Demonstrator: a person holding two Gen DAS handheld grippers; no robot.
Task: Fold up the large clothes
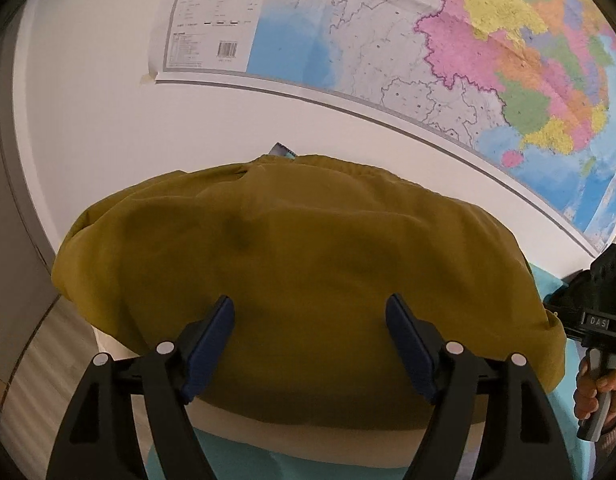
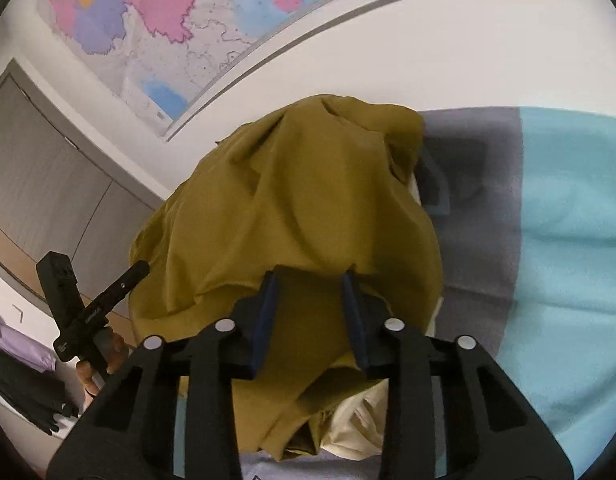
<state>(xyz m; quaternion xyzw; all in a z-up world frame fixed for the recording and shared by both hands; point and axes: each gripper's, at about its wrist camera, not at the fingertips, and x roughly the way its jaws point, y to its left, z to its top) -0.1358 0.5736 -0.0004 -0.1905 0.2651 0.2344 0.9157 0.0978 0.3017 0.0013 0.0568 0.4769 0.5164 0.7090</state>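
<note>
A mustard-yellow garment lies bunched in a heap on a bed. In the left wrist view it fills the middle, smooth on top. My left gripper hovers over its near side, jaws wide open with nothing clamped. In the right wrist view the garment is creased and piled. My right gripper stands over its near edge with the jaws partly apart. Cloth shows in the gap, but the pads do not press on it. A hand holds the right gripper's handle at the far right of the left wrist view.
A cream cloth lies under the garment on a teal cover with a grey band. A wall map hangs behind. A grey cabinet stands to the left, with dark and lilac clothes nearby.
</note>
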